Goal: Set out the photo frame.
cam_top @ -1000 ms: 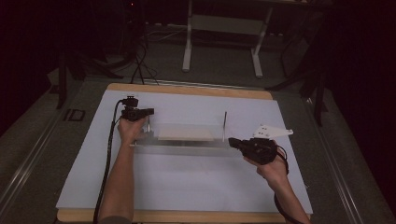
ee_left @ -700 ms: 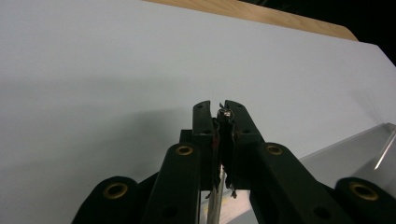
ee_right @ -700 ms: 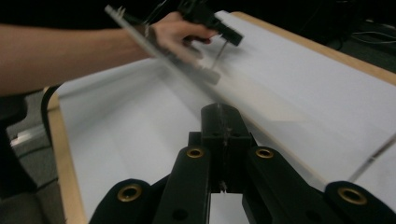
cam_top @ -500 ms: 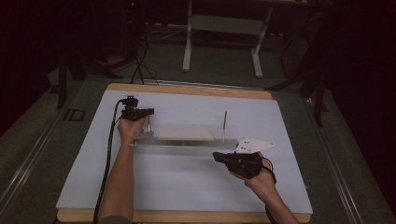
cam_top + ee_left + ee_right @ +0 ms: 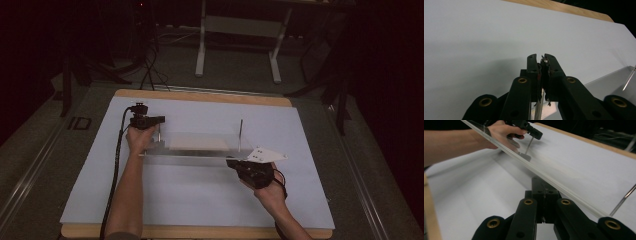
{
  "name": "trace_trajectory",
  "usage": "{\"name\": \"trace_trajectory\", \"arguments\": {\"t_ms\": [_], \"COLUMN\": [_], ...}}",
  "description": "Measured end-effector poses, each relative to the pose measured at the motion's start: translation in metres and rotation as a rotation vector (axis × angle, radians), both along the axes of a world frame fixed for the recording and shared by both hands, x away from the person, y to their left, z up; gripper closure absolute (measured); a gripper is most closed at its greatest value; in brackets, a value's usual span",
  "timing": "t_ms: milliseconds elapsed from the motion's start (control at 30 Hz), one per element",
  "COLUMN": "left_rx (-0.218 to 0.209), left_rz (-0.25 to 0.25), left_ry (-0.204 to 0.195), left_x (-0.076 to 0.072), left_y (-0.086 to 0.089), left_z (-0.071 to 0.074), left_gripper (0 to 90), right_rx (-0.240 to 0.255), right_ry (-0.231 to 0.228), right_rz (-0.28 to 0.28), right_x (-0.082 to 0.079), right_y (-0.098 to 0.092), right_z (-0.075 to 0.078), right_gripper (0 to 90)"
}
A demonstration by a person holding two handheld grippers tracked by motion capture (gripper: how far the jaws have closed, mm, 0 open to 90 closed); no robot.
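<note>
The left gripper (image 5: pixel 542 58) is clenched on a thin metal rod (image 5: pixel 159 132) left of centre in the high view. The right gripper (image 5: pixel 543 187), jaws pressed together, sits against the near edge of a clear tray (image 5: pixel 200 149) at mid-frame. The tray is see-through, with upright rods at both ends, on a white sheet (image 5: pixel 200 195).

The left forearm (image 5: pixel 131 185) reaches straight up the table, its hand (image 5: pixel 138 138) wrapped round the left gripper (image 5: pixel 542 58), whose jaws are pinched tight on a thin metal rod (image 5: pixel 159 134). The right hand (image 5: pixel 265 187) comes in angled (wrist bent inward), and the right gripper (image 5: pixel 544 187) has its jaws pressed together.
</note>
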State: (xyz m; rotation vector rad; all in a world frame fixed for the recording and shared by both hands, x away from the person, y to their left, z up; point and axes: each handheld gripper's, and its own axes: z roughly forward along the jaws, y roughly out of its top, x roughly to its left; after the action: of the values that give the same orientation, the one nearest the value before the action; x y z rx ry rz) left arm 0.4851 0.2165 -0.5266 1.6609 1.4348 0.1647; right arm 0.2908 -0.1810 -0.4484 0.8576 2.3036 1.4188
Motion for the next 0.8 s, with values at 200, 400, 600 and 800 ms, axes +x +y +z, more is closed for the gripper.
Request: {"name": "trace_trajectory", "arguments": {"t_ms": [200, 400, 600, 800], "left_rx": [0.034, 0.04, 0.039, 0.022], "left_rz": [-0.005, -0.011, -0.003, -0.008], "left_ry": [-0.013, -0.001, -0.006, 0.003], "left_x": [-0.0007, 0.0016, 0.0024, 0.0041], "left_y": [-0.0017, -0.0016, -0.0023, -0.0008], "left_z": [0.0016, 0.0028, 0.0028, 0.002], "left_gripper": [83.2, 82.2, 81.1, 81.3], "right_rx": [-0.003, 0.011, 0.014, 0.004], "right_ry": [-0.006, 0.005, 0.003, -0.013], "right_rz": [-0.009, -0.009, 0.008, 0.023], "right_x": [0.0031, 0.0055, 0.0065, 0.0072], "right_y": [0.0032, 0.0045, 0.0053, 0.0108], "right_z": [-0.0003, 0.0019, 0.0042, 0.0074], "right_gripper": [90.0, 90.0, 90.0, 90.0]}}
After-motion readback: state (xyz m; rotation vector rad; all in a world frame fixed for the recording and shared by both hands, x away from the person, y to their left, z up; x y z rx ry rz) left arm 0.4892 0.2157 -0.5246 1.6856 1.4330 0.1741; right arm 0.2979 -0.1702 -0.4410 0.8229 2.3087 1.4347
